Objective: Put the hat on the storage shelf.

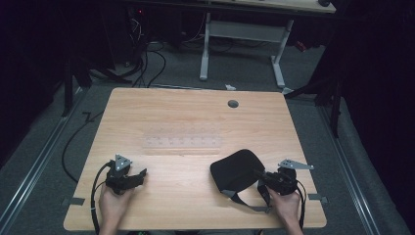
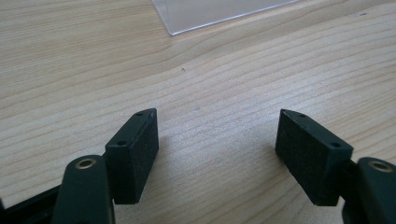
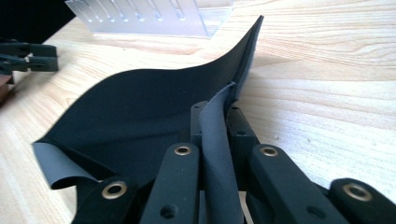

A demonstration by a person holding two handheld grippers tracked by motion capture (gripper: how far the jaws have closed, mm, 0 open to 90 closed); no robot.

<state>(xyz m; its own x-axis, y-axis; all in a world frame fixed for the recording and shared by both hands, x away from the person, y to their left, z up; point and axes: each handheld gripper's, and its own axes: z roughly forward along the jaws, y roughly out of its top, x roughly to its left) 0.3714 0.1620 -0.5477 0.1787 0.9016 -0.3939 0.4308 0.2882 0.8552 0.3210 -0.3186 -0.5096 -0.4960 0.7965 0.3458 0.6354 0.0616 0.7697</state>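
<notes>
- The black fabric piece (image 1: pixel 237 169), something like a soft pouch or mask with grey straps (image 1: pixel 240 198), lies on the near right part of the desk (image 1: pixel 186 122).
- The right tool (image 1: pixel 264 177) has its jaws together, clamped on the fabric's near right edge; in the right gripper view a grey-lined fold (image 3: pixel 218 154) stands pinched between them.
- The left tool (image 1: pixel 142 173) rests on the near left of the desk, jaws apart, nothing between them, well apart from the fabric.
- A clear plastic rack (image 1: pixel 182 142) lies farther in, at mid-desk.
- Risk: the grip takes only a thin edge, so a quick lift could let the limp fabric slip out.
- Risk: the trailing straps may drag or snag on the desk's near edge.
</notes>
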